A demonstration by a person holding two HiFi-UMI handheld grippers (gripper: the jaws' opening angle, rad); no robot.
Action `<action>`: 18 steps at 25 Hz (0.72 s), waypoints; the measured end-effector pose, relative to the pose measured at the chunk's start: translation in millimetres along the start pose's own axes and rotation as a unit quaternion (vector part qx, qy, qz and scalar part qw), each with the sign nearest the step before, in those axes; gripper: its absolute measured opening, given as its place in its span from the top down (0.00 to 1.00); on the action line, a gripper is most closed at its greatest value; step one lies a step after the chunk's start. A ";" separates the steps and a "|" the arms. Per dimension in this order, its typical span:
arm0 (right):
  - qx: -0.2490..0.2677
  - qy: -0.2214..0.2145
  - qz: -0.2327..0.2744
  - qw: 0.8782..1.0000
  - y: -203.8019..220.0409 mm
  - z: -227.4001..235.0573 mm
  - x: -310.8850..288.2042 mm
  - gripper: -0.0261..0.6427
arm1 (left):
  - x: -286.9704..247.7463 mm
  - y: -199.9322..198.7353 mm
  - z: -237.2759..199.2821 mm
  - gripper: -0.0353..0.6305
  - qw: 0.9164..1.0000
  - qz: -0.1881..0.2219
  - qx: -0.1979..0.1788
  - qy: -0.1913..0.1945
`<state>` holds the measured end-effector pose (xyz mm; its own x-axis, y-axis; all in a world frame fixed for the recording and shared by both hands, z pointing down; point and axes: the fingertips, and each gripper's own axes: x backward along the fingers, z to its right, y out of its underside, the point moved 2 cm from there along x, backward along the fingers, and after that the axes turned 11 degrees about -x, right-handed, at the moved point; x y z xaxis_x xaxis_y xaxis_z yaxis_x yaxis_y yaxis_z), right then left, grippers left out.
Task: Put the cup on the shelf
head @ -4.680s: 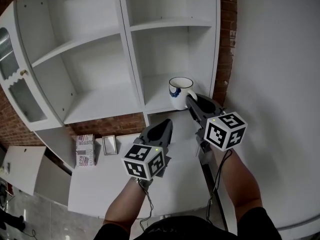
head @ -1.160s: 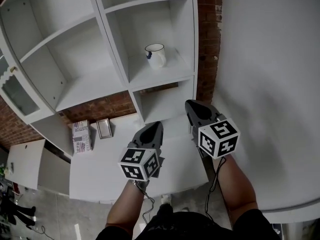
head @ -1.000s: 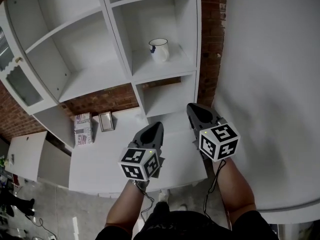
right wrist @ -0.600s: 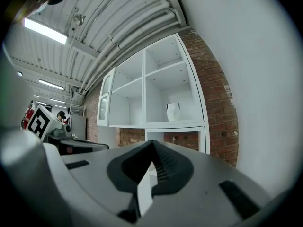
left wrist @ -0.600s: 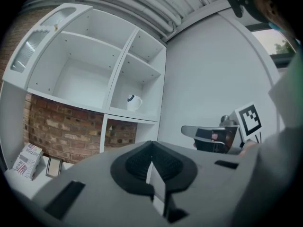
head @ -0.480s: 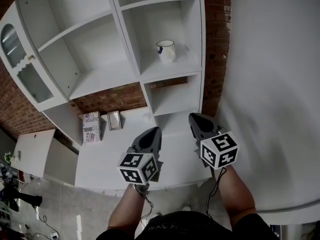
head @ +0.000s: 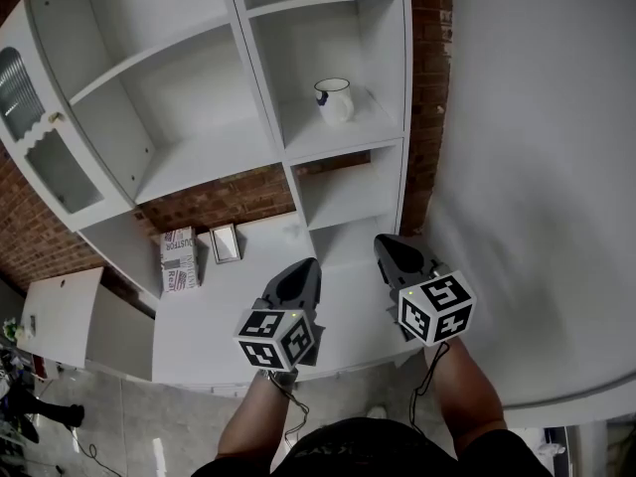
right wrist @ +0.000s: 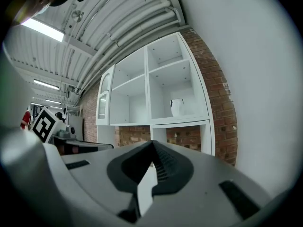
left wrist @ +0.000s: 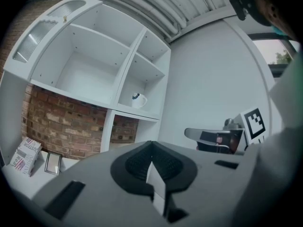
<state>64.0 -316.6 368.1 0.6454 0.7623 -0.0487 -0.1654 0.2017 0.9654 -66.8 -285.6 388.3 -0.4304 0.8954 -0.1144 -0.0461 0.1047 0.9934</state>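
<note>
A white cup (head: 335, 99) with a dark handle stands alone on the right-hand shelf (head: 343, 133) of the white unit; it also shows small as the cup (left wrist: 138, 100) and the cup (right wrist: 176, 107) in the gripper views. My left gripper (head: 304, 266) and right gripper (head: 386, 243) hang side by side over the white counter (head: 229, 306), well below and away from the cup. Both are shut with nothing between their jaws. In each gripper view the jaws meet at the tip, left gripper (left wrist: 151, 143), right gripper (right wrist: 152, 142).
A printed box (head: 178, 258) and a small picture frame (head: 226, 242) sit on the counter at the left, against the brick wall (head: 224, 191). A cabinet door with a glass pane (head: 40, 137) stands open at far left. A plain white wall (head: 537, 167) fills the right.
The cup was beside the right gripper at the shelf earlier; now it stands alone and both grippers have drawn back low over the counter. In the last second the view only shifted slightly.
</note>
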 end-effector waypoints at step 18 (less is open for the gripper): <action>-0.019 0.071 0.002 0.997 32.8 -52.4 31.7 0.96 | 47.3 11.7 -5.7 0.94 0.997 0.005 0.008 0.080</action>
<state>40.0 -253.6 384.8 0.5332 0.8419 -0.0831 -0.1984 0.2199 0.9551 -92.9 -244.4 394.6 -0.5697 0.8156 -0.1013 -0.0270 0.1047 0.9941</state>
